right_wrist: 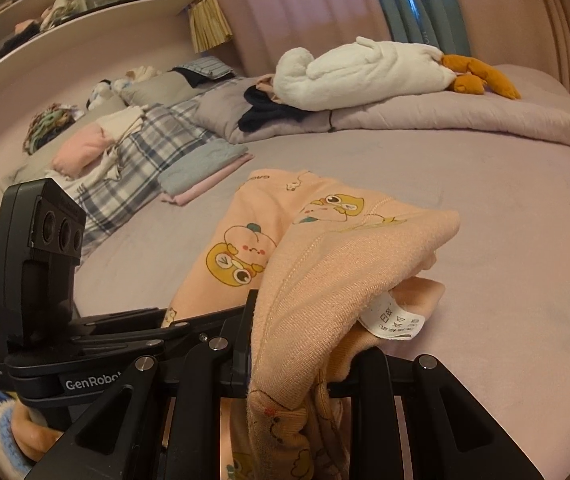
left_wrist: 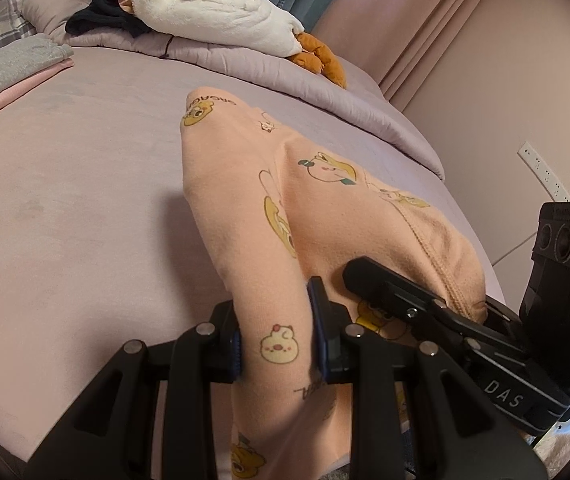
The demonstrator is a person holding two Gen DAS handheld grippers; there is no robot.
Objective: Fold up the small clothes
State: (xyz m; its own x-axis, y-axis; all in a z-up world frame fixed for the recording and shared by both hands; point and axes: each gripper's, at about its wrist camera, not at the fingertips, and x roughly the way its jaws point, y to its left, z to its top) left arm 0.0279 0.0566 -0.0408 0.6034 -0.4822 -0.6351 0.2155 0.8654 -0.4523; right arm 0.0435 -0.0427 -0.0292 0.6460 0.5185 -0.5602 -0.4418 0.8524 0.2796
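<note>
Peach cotton printed with cartoon animals, the small garment (left_wrist: pixel 325 208) hangs bunched between both tools above the lilac bed sheet (left_wrist: pixel 65 200), its far end drooping toward the sheet. The left gripper (left_wrist: pixel 277 344) is clamped on a fold of it, blue pads pressing each side. The right gripper (right_wrist: pixel 305 364) is clamped on the seamed edge, just beside the white care label (right_wrist: pixel 395 320). Folded clothes (right_wrist: pixel 205 176) lie well apart, near the pillows.
</note>
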